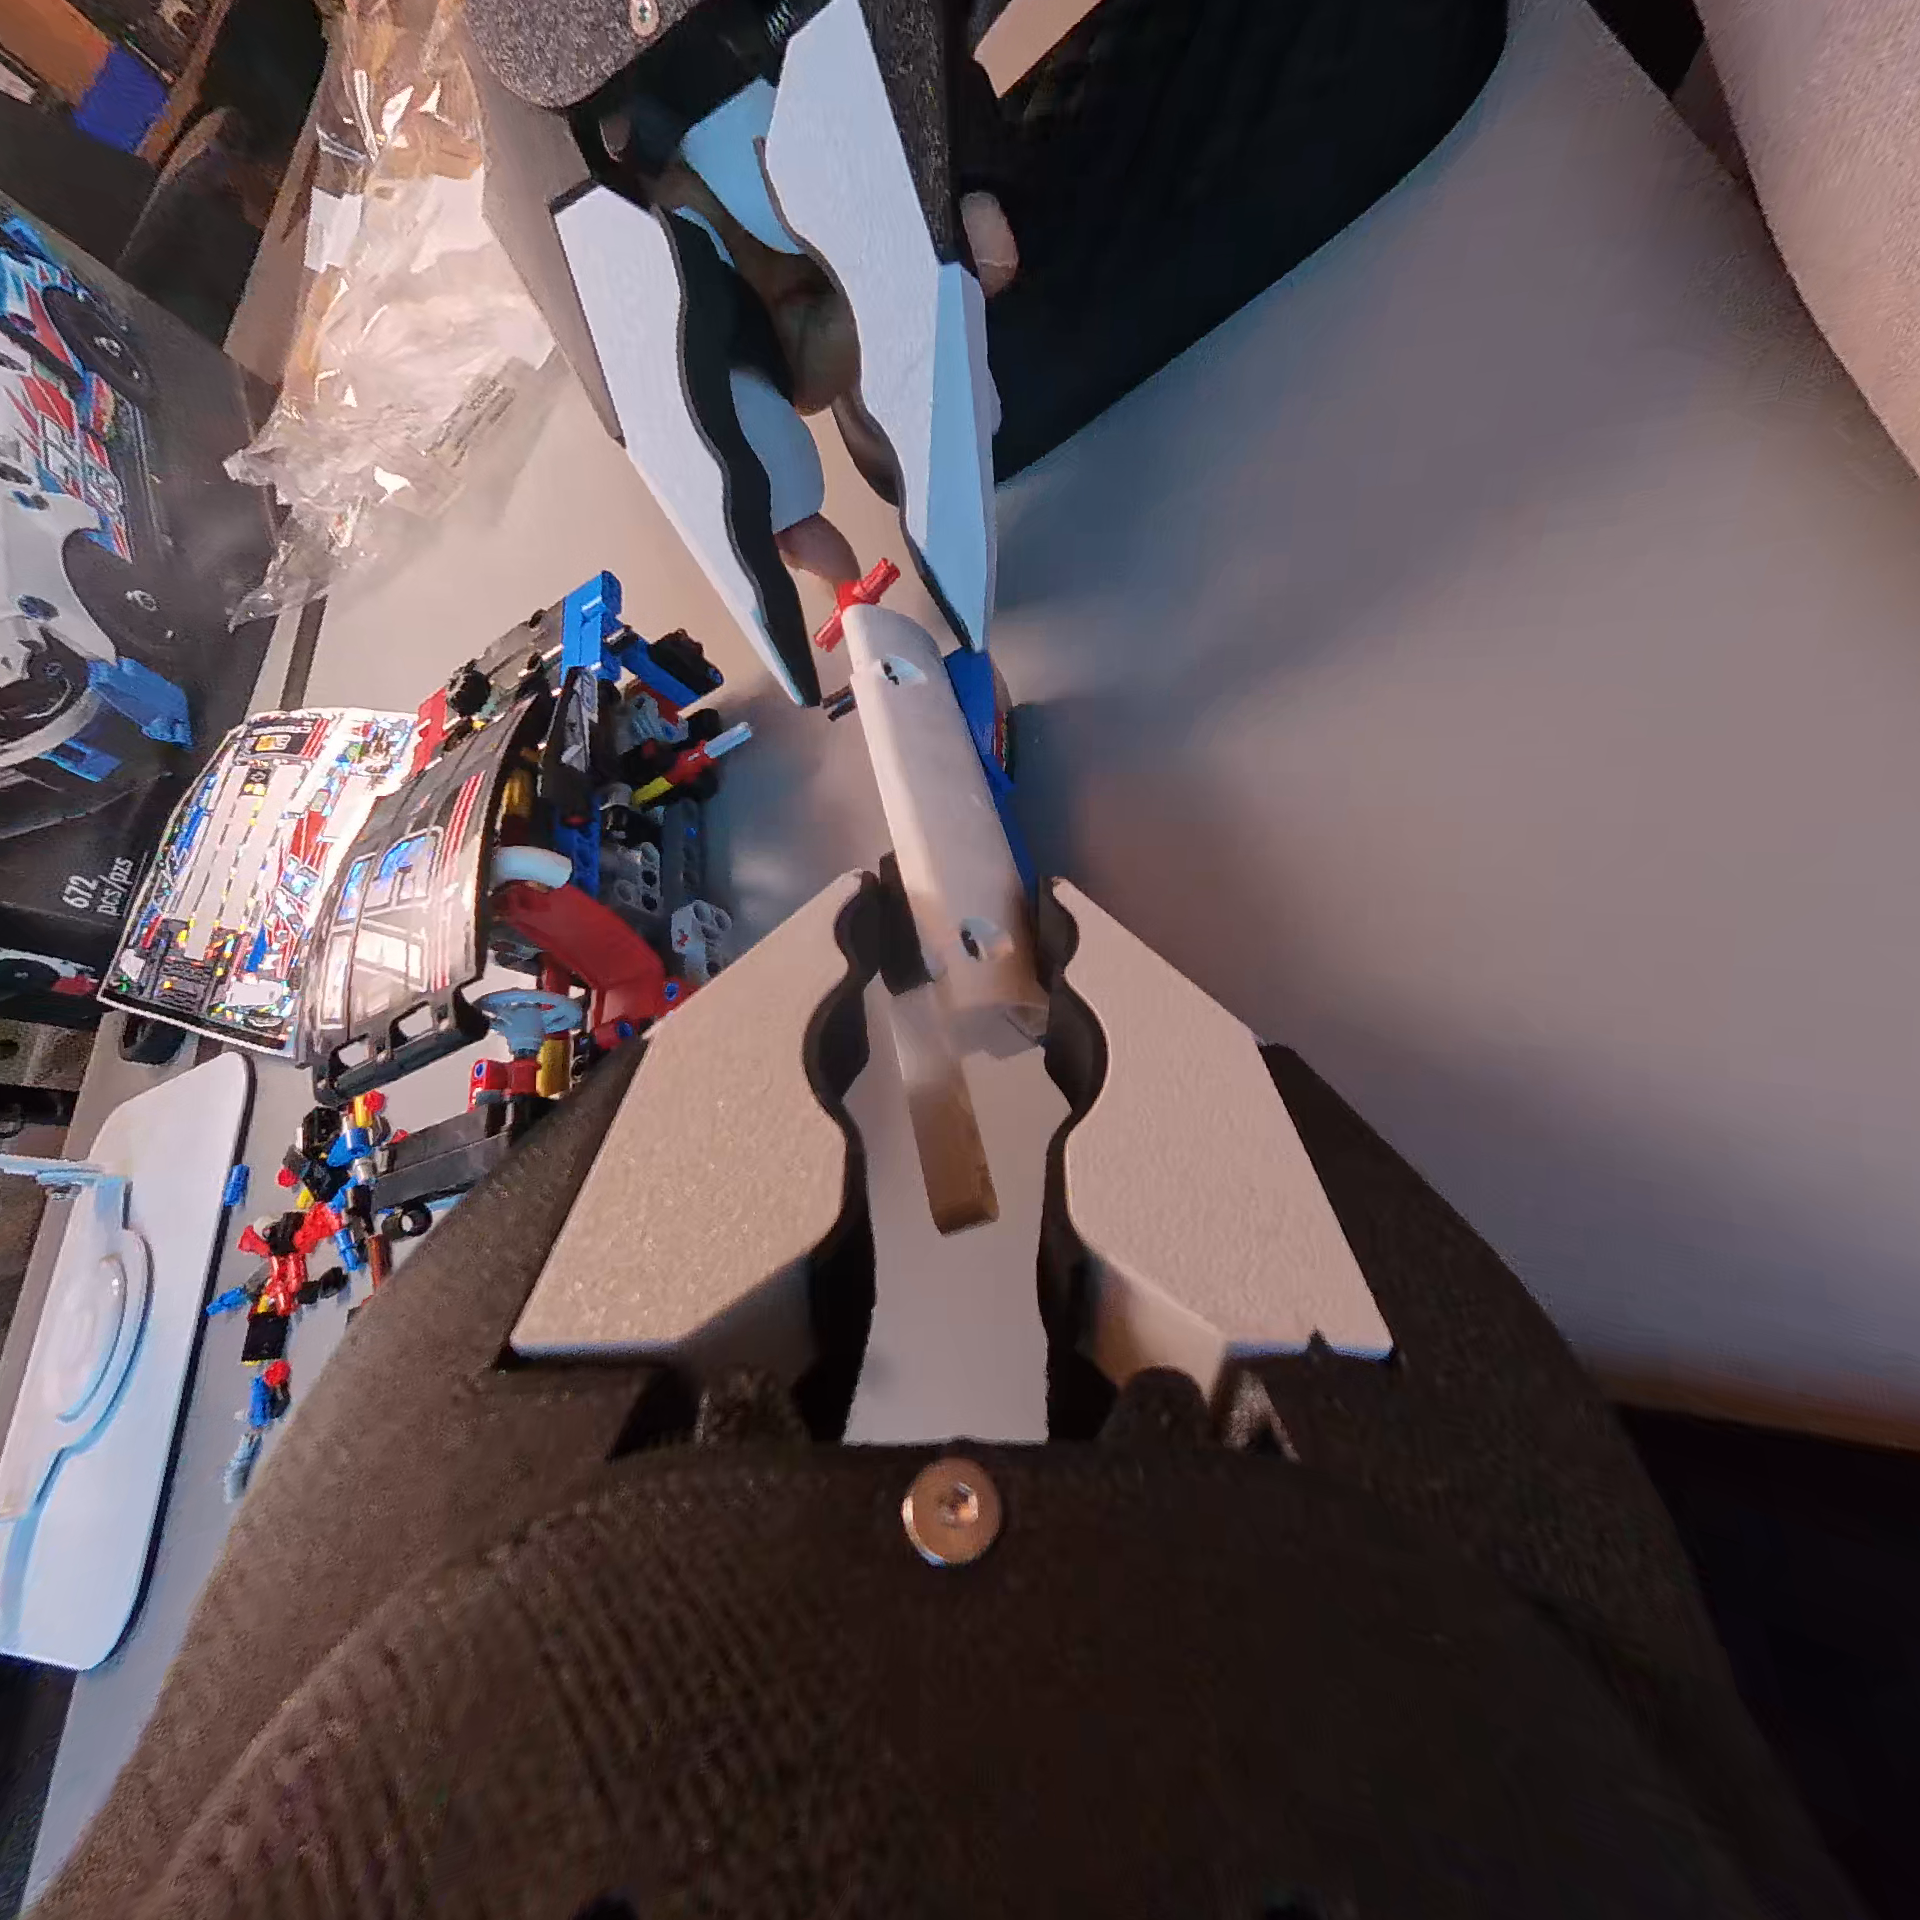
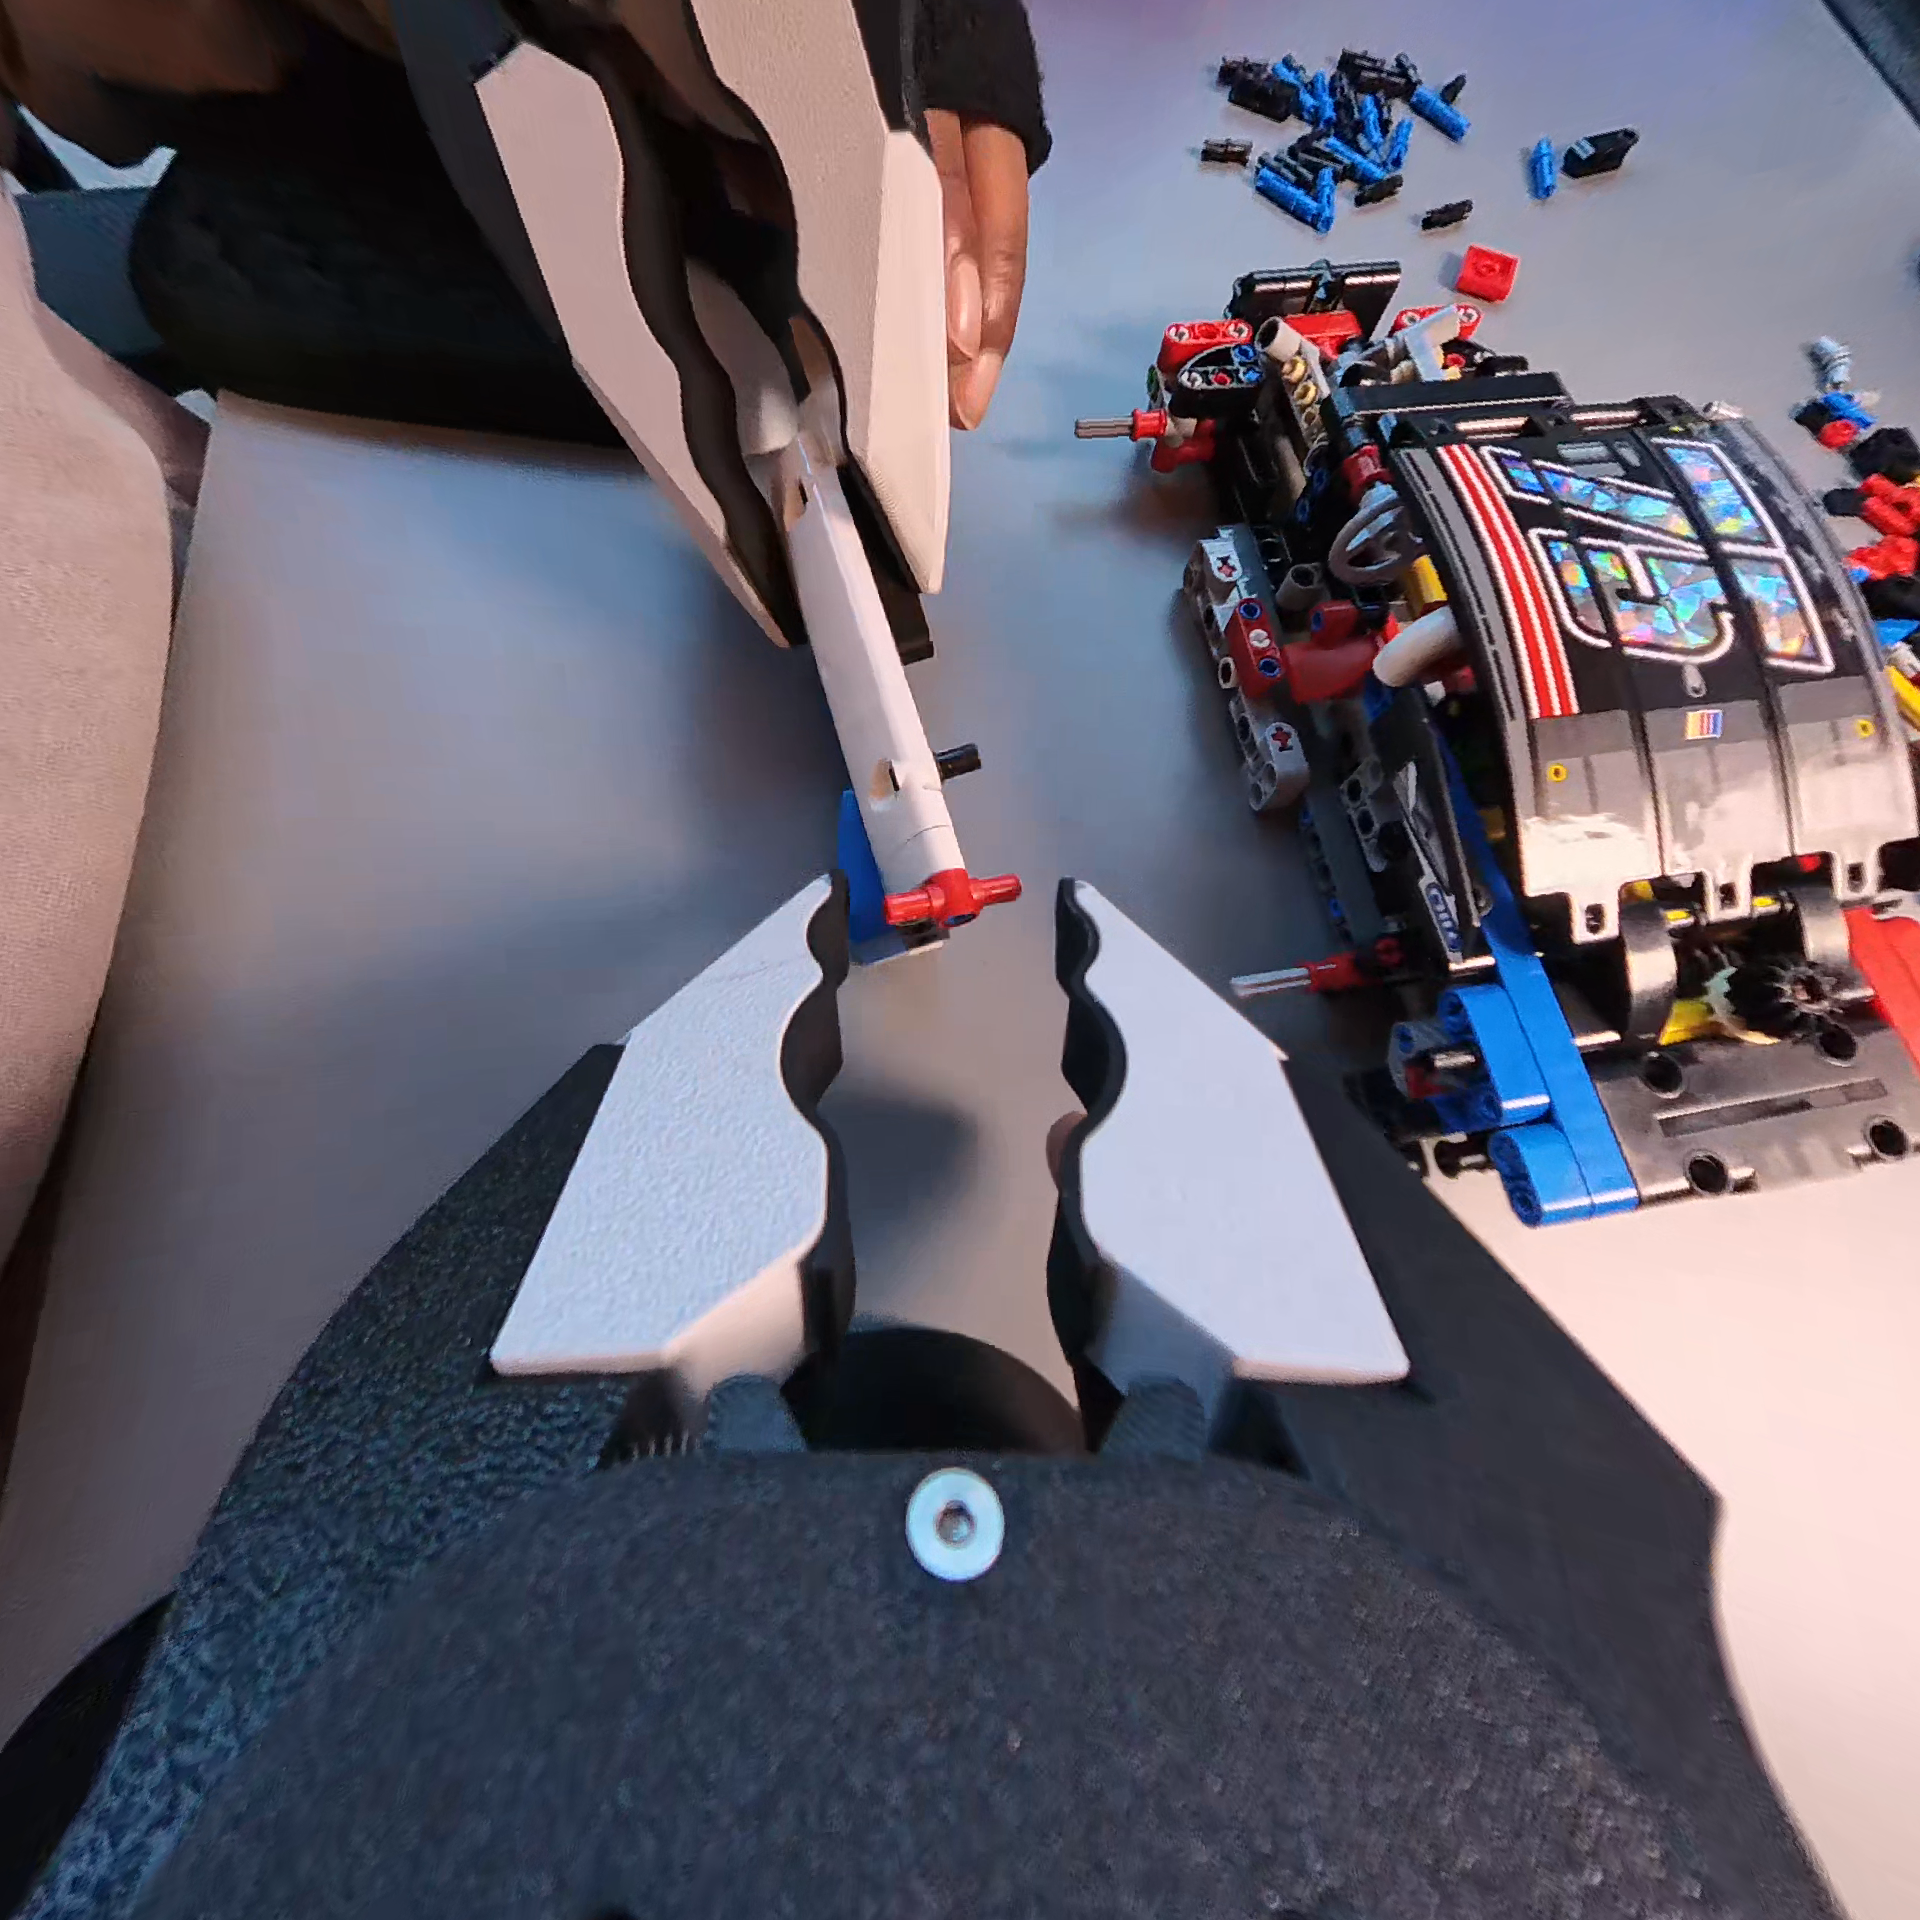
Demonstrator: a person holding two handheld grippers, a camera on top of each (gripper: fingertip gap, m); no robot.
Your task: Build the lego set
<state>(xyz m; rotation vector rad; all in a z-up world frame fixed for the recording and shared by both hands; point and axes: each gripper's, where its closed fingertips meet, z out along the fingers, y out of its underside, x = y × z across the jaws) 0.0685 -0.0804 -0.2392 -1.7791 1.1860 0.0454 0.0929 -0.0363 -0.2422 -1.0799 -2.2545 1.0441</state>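
Above the surface's near edge, left gripper (image 1: 956, 914) clamps a white panel (image 1: 951, 800) with a red pin (image 2: 951, 896) and blue beam (image 2: 868, 883) at its far end. Right gripper (image 2: 945, 935) is spread, empty, its tips flanking the pin. Step, as judged: seating or adjusting the pin; next move needs the right gripper to close squarely on it. Car (image 2: 1621, 748) sits mid-surface, apart. Containers: plastic bag (image 1: 405, 301), contents unclear; loose pins (image 2: 1340, 135) lie unboxed.

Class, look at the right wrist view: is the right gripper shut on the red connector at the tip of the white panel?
No: the right gripper stands open, its fingers either side of the red connector without clamping it.
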